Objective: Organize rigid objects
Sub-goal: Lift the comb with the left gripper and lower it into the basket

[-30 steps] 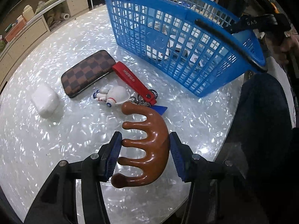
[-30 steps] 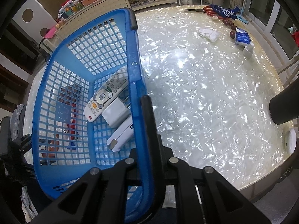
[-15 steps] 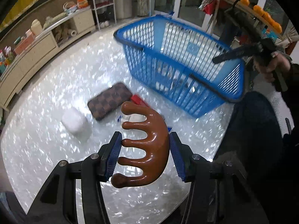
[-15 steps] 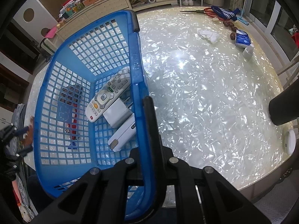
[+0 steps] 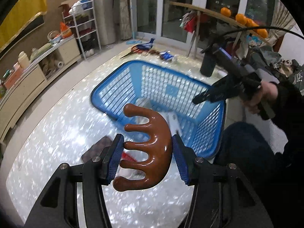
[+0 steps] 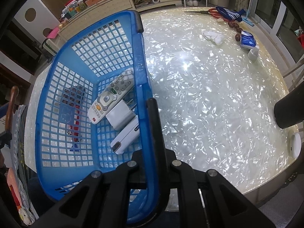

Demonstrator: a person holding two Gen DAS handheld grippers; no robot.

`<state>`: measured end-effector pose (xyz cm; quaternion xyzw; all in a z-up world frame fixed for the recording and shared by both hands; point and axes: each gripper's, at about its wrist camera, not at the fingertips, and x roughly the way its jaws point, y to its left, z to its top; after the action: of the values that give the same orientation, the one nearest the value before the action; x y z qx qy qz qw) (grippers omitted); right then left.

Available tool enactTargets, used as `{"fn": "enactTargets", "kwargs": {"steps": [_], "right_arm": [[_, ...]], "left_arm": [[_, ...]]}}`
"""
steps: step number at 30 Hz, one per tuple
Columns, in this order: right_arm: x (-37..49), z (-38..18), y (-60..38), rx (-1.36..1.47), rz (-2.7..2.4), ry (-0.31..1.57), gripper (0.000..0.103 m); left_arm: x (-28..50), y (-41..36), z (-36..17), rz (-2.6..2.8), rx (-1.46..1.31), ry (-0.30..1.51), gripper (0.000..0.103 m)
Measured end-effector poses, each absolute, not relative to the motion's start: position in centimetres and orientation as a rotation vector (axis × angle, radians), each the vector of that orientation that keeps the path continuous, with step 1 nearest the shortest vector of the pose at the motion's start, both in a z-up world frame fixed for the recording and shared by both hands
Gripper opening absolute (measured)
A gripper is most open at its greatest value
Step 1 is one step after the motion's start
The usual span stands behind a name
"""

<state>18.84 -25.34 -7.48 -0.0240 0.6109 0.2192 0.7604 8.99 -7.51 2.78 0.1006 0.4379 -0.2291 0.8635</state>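
Item one: brown wooden wide-tooth comb (image 5: 150, 148), clamped between the blue pads of our left gripper (image 5: 147, 159), held in the air above the pearly white table (image 6: 209, 98), just short of the near rim of the blue plastic basket (image 5: 163, 87).

Item two: our right gripper (image 6: 152, 133), jaws closed on the basket's rim and black handle (image 6: 153, 117).

Basket contents: grey remote control (image 6: 109, 99), white charger plug (image 6: 119, 116), white slim device (image 6: 126, 136).

On the table beyond: checkered case (image 5: 96, 148), blurred; scissors (image 6: 205, 12); tissue pack (image 6: 247, 40).
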Motion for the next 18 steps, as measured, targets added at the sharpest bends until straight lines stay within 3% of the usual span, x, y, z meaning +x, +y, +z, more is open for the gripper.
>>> {"fn": "enactTargets", "kwargs": {"steps": [18], "right_arm": [[19.1, -7.7, -25.6, -0.049, 0.483, 1.332, 0.007]], "left_arm": [[16.1, -13.9, -3.0, -0.561, 0.323, 0.969, 0.056]]}}
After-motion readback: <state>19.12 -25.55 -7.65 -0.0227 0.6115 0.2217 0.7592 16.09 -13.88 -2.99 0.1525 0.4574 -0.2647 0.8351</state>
